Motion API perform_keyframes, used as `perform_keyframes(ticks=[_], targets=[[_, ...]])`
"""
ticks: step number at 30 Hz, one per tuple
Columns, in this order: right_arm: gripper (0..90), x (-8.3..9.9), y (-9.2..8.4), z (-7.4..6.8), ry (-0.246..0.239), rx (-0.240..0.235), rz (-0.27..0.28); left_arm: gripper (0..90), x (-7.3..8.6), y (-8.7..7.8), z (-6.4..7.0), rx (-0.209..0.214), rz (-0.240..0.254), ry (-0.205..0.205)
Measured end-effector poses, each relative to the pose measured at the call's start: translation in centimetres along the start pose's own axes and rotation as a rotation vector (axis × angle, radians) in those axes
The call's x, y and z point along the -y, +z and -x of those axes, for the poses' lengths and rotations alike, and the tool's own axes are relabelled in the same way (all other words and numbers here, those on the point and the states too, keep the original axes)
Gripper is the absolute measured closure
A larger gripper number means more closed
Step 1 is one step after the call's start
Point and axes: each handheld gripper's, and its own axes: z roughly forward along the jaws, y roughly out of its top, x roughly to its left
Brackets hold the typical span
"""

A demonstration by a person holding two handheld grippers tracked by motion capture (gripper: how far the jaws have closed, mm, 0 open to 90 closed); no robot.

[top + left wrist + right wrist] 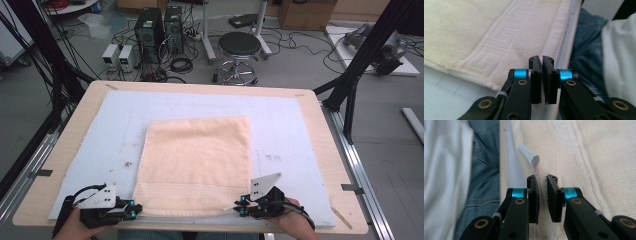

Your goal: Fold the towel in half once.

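A cream towel (195, 160) lies folded flat on the pale mat (285, 130), its patterned hem (506, 47) along the near edge. At the towel's near left corner my left gripper (134, 210) has its jaws almost touching, pinched on the hem's edge (541, 75). My right gripper (239, 206) is at the near right corner. Its jaws stand a narrow gap apart with the fuzzy towel edge (545, 191) standing up between the pads. A white label (530, 156) curls up from the hem just ahead of them.
The mat lies on a wooden table (330, 165) with its front edge right by the grippers. The person's jeans (484, 170) are just beyond that edge. On the floor behind the table are a stool (239, 50), computer towers (150, 30) and cables.
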Motion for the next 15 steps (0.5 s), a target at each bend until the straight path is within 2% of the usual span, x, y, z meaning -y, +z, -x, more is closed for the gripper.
perform_keyframes(ticks=[1, 4, 5, 6, 8, 9, 11, 15], targets=[[81.1, 0.0, 0.1, -0.2, -0.002, -0.019, -0.002, 85.7, 0.1, -0.1, 0.2, -0.001, -0.001, -0.002], [76.5, 0.0, 0.7, -0.4, -0.011, -0.028, -0.034, 85.1, 0.2, 0.2, 0.0, 0.013, -0.015, -0.008], [68.8, -0.1, 0.7, -0.3, 0.000, -0.042, -0.033, 84.0, 0.2, 0.2, -0.2, 0.032, -0.010, -0.017], [58.8, -0.1, 0.6, -0.1, 0.029, -0.059, -0.017, 77.8, 0.1, 0.2, -0.3, 0.031, 0.003, -0.035], [55.7, -0.5, 0.0, 0.3, 0.062, -0.043, 0.021, 71.9, -0.4, 0.0, -0.8, 0.006, 0.030, -0.040], [52.8, -0.6, -0.5, 0.5, 0.055, -0.008, 0.038, 69.5, -0.7, -0.1, -1.1, -0.017, 0.046, -0.044], [51.7, -1.2, -1.4, 1.5, 0.082, 0.068, 0.060, 63.6, -1.6, -0.1, -2.3, -0.078, 0.067, -0.052], [49.2, -2.9, -2.5, 5.0, 0.096, 0.211, 0.060, 60.0, -3.7, 0.2, -5.5, -0.187, 0.107, -0.094]])
